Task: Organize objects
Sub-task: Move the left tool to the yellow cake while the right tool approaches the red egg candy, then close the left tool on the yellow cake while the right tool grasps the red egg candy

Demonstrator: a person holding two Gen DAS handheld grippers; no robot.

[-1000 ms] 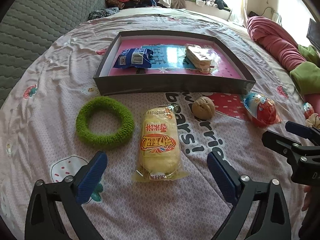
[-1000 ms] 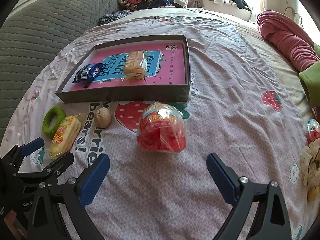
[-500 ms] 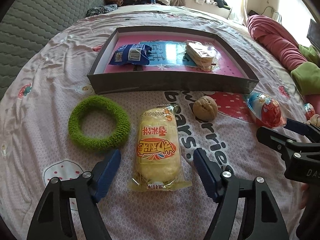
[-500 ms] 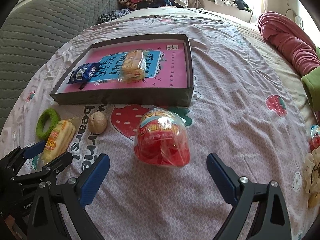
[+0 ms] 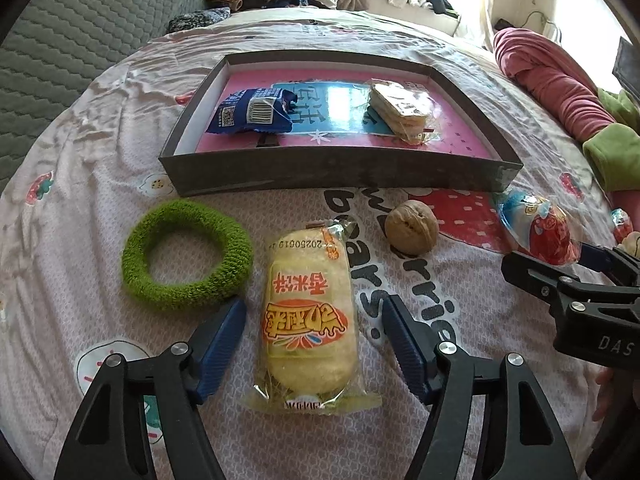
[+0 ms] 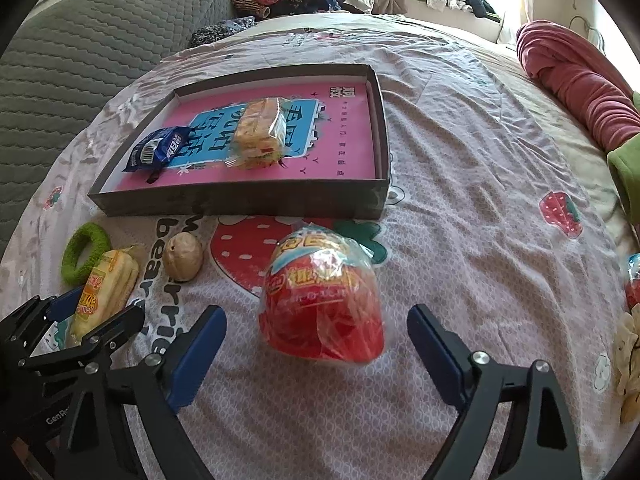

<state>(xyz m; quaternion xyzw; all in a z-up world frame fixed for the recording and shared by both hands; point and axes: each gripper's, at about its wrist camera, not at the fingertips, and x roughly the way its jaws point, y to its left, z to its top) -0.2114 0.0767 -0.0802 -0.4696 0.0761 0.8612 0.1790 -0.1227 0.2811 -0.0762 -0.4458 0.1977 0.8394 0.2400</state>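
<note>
A yellow wrapped cake (image 5: 310, 318) lies on the bedspread between the blue pads of my left gripper (image 5: 314, 344); the jaws stand open on either side of it, not touching. A green fuzzy ring (image 5: 187, 254) and a walnut (image 5: 411, 227) lie beside it. A red egg-shaped snack in clear wrap (image 6: 322, 300) lies just ahead of my open right gripper (image 6: 316, 348). The dark tray with a pink floor (image 5: 320, 172) holds a blue packet (image 5: 252, 112) and a wrapped sandwich biscuit (image 5: 400, 110). The cake (image 6: 106, 288), ring (image 6: 86, 252) and walnut (image 6: 183, 262) also show in the right wrist view.
A pink rolled blanket (image 5: 552, 84) and green cloth (image 5: 616, 152) lie at the right. A grey quilted headboard (image 5: 60, 40) stands at the left. Clothes pile up at the back by the window. Small wrapped sweets (image 6: 632, 280) lie at the far right.
My left gripper has moved forward around the yellow cake and its jaws have narrowed. My right gripper has moved closer to the red snack, staying wide open.
</note>
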